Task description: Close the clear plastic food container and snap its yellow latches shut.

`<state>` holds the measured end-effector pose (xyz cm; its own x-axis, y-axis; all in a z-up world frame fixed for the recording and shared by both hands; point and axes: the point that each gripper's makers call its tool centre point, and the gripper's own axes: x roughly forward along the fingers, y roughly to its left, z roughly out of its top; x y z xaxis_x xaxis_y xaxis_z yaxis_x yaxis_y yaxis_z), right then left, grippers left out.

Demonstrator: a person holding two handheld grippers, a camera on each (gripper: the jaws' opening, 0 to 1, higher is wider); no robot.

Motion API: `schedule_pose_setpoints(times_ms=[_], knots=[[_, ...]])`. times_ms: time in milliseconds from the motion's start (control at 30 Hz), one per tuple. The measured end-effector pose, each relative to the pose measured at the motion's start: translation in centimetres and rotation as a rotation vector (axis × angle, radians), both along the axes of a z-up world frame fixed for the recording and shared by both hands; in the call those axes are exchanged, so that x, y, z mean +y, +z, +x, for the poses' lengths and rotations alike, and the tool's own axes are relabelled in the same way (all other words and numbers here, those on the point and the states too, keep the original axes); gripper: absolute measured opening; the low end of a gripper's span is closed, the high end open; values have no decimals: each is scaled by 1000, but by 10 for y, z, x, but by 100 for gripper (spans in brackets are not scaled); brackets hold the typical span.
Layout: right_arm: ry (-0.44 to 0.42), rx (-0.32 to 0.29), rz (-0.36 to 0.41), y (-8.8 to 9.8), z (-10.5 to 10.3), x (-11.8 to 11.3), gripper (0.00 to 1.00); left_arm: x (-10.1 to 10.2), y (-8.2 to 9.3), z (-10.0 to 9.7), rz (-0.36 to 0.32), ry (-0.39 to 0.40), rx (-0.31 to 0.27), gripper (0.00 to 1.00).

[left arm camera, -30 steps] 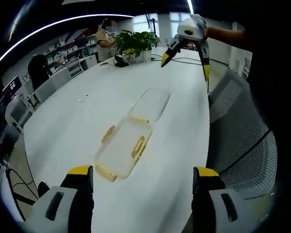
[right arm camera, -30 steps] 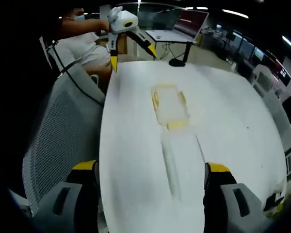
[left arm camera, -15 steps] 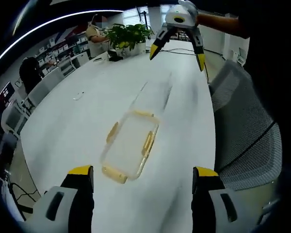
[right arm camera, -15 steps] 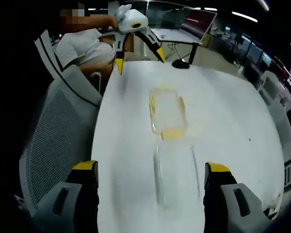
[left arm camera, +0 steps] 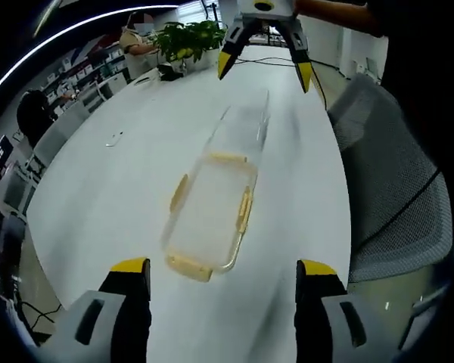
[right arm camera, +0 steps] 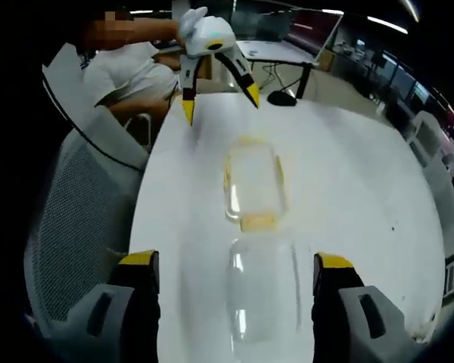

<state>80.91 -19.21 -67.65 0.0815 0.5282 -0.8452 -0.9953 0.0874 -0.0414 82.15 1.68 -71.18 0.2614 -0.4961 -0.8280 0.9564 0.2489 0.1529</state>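
Container (left arm camera: 209, 214) clear plastic, lying open on white table (left arm camera: 106, 189), between the two grippers. Yellow latches (left arm camera: 245, 213) along base edges, unfastened. Lid (left arm camera: 242, 130) flat on table, hinged at far end of base in left gripper view; in right gripper view lid (right arm camera: 262, 295) nearest, base (right arm camera: 252, 187) beyond. Left gripper (left arm camera: 221, 266) above near end of base, jaws wide apart, holding nothing. Right gripper (right arm camera: 234, 261) above lid, jaws likewise spread, empty. Mesh chair (left arm camera: 397, 197) beside table. Potted plant (left arm camera: 183, 41) at far end.
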Motion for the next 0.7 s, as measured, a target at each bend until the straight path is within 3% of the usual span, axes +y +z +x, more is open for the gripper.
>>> schedule_pose_setpoints(times_ms=[367, 500, 700], knots=[[43, 5, -37, -14, 12, 14, 69, 7, -13, 18, 42, -30, -7, 59], [53, -14, -40, -18, 19, 20, 61, 9, -18, 25, 59, -38, -7, 54], [69, 4, -59, -27, 26, 28, 59, 14, -31, 30, 106, -64, 11, 50]])
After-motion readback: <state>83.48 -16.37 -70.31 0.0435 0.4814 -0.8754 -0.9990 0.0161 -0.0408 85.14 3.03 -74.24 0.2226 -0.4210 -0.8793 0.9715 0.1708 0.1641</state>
